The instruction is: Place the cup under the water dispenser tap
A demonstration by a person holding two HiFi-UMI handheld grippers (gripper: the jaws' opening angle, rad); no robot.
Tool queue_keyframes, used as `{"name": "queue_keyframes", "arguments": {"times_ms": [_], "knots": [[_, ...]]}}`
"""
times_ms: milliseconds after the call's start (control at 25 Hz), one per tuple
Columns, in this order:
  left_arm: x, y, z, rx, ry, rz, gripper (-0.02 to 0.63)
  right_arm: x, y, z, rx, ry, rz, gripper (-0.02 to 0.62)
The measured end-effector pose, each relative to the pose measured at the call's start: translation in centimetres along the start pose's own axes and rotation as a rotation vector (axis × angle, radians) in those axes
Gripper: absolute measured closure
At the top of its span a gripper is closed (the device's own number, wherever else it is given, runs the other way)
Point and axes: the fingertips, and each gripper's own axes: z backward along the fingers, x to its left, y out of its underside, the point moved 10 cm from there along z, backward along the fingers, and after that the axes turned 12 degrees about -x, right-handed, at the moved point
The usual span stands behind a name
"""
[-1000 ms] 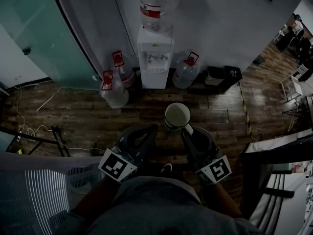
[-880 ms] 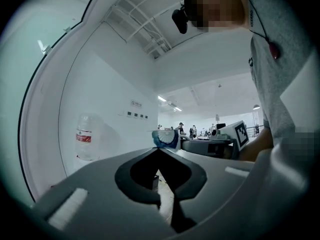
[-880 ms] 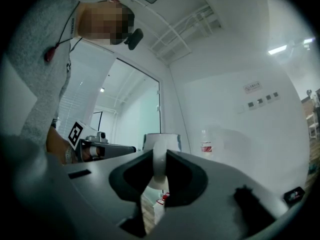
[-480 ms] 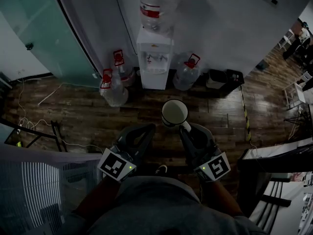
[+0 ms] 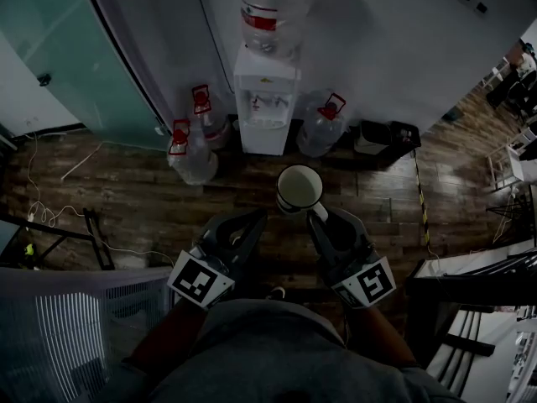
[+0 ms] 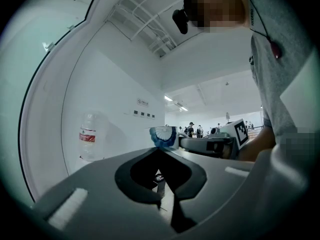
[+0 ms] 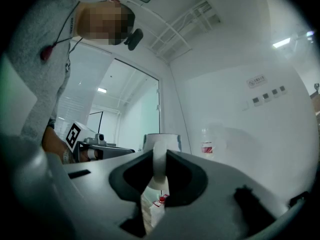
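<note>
The cup (image 5: 299,189) is in the air well in front of the dispenser (image 5: 266,133), mouth up and level, slightly to the dispenser's right side. The right gripper (image 5: 320,217) carries it: its fingers (image 7: 186,170) pinch the cup's handle (image 7: 159,165), and the cup body stands just beyond the fingertips. The left gripper (image 5: 250,223) hangs beside it, on the dispenser's left side, apart from the cup; its fingers (image 6: 125,159) are pressed together at the tips with nothing between them.

Bare wooden floor (image 5: 252,183) lies open between the cup and the dispenser's front. The tap recess (image 5: 267,103) faces the cup, below the big bottle (image 5: 270,7) seated on the dispenser's top.

The dispenser's flanks are crowded. Two jugs (image 5: 193,154) with red caps stand close to its left edge, one further jug (image 5: 322,126) just beside its right edge, and a dark bin (image 5: 382,133) sits further right along the wall (image 5: 394,49). A glass door (image 5: 75,65) stands well to the left of the dispenser.
</note>
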Motion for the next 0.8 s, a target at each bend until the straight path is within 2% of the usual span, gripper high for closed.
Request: {"name": "queue_keyframes", "arguments": {"times_ms": [160, 320, 640, 800], "knots": [[3.5, 0.0, -1.7, -0.003, 0.025, -0.003, 0.6, -1.4, 0.9, -2.6, 0.037, 0.013, 0.01, 0.534], [7.7, 0.0, -3.4, 0.001, 0.053, 0.027, 0.6, -3.0, 2.2, -5.8, 0.068, 0.047, 0.03, 0.534], [16.3, -0.2, -5.4, 0.0, 0.103, 0.055, 0.6, -5.1, 4.7, -12.3, 0.068, 0.117, 0.048, 0.534], [19.7, 0.0, -6.2, -0.04, 0.138, 0.041, 0.6, -5.9, 5.7, -14.9, 0.068, 0.139, 0.058, 0.534]]}}
